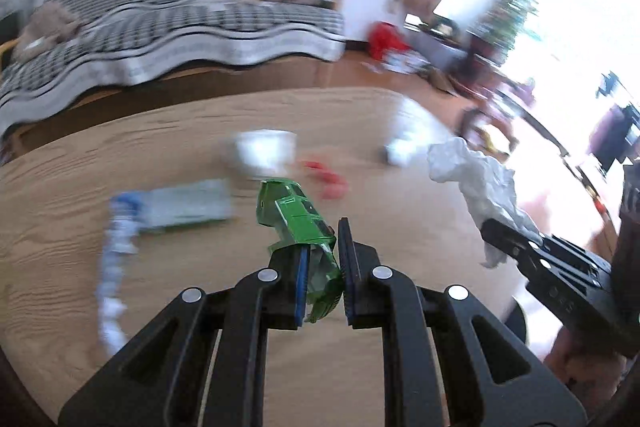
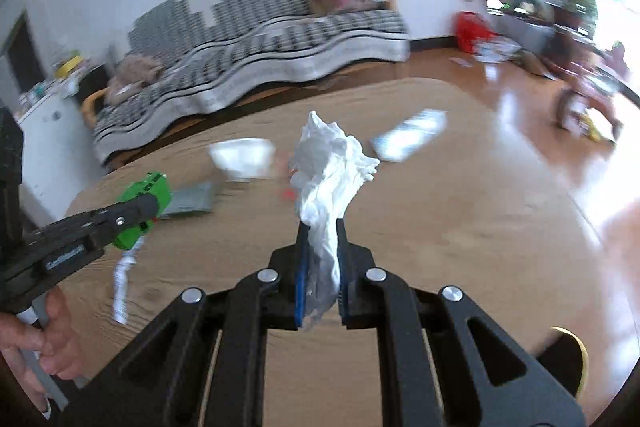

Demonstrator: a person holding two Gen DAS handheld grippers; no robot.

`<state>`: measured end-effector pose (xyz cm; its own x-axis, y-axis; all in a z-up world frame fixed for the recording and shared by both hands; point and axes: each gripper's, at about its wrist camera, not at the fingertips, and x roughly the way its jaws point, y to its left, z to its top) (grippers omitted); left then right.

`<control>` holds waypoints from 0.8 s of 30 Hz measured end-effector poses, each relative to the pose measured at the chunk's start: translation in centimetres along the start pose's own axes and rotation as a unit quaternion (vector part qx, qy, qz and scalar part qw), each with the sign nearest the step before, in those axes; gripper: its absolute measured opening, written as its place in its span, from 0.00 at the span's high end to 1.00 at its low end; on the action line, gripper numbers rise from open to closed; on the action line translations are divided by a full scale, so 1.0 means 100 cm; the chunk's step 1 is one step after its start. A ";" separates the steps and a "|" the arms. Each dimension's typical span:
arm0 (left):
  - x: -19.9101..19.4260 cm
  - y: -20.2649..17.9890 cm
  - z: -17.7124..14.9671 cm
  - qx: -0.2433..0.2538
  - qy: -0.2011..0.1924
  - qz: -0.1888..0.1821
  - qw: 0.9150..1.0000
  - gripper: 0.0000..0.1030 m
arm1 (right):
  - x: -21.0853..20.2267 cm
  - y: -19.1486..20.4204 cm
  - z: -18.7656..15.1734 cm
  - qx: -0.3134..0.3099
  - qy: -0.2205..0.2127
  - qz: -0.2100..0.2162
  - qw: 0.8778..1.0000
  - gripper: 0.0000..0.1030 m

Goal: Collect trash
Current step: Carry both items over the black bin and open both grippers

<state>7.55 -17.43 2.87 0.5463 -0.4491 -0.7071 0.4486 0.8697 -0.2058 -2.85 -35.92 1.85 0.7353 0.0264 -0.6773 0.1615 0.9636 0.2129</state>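
Observation:
My left gripper [image 1: 323, 251] is shut on a crushed green can [image 1: 294, 215], held above the wooden table [image 1: 140, 147]. The same can [image 2: 142, 193] and left gripper [image 2: 132, 217] show at the left of the right wrist view. My right gripper [image 2: 322, 251] is shut on a crumpled white tissue [image 2: 328, 171], which sticks up past the pads. That tissue [image 1: 480, 183] and the right gripper [image 1: 516, 241] appear at the right of the left wrist view. Both views are blurred by motion.
On the table lie a white bowl [image 1: 266, 151], a flat grey-green packet [image 1: 188, 203], a blue-and-white wrapper [image 1: 118, 227], red scraps [image 1: 328, 179] and a white packet [image 2: 412, 135]. A striped sofa [image 1: 160, 27] stands behind. A hand [image 2: 40, 339] holds the left gripper.

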 end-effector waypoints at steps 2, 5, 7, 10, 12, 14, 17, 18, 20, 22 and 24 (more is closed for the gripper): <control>0.006 -0.042 -0.007 0.026 0.008 -0.033 0.999 0.87 | -0.025 -0.040 -0.011 0.022 -0.004 -0.024 0.999 0.88; 0.018 -0.111 -0.025 0.067 0.028 -0.088 0.994 0.87 | -0.061 -0.097 -0.032 0.053 -0.007 -0.063 0.997 0.88; 0.024 -0.148 -0.037 0.089 0.040 -0.112 0.989 0.87 | -0.085 -0.135 -0.048 0.075 -0.007 -0.091 0.993 0.88; 0.038 -0.209 -0.063 0.135 0.058 -0.145 0.979 0.87 | -0.117 -0.185 -0.077 0.108 -0.003 -0.120 0.987 0.88; 0.049 -0.236 -0.078 0.154 0.070 -0.154 0.974 0.87 | -0.134 -0.215 -0.100 0.130 0.001 -0.138 0.982 0.88; 0.062 -0.259 -0.093 0.161 0.092 -0.166 0.969 0.87 | -0.142 -0.238 -0.119 0.149 0.006 -0.149 0.978 0.88; 0.081 -0.291 -0.118 0.159 0.120 -0.190 0.961 0.87 | -0.149 -0.269 -0.148 0.181 0.019 -0.158 0.970 0.88; 0.089 -0.300 -0.127 0.160 0.127 -0.197 0.959 0.87 | -0.149 -0.275 -0.154 0.186 0.022 -0.160 0.969 0.88; 0.106 -0.318 -0.149 0.179 0.143 -0.194 0.954 0.87 | -0.147 -0.289 -0.170 0.201 0.032 -0.162 0.966 0.88; 0.123 -0.328 -0.164 0.196 0.161 -0.189 0.949 0.87 | -0.141 -0.296 -0.182 0.213 0.043 -0.162 0.963 0.88; 0.136 -0.333 -0.176 0.210 0.177 -0.185 0.944 0.87 | -0.132 -0.302 -0.191 0.221 0.054 -0.160 0.960 0.88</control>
<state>-12.39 -48.91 -11.84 0.0604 -0.5451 -0.8362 0.8435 0.4758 -0.2493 -29.99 -60.33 -9.08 0.5331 -0.2024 -0.8215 0.6497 0.7199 0.2442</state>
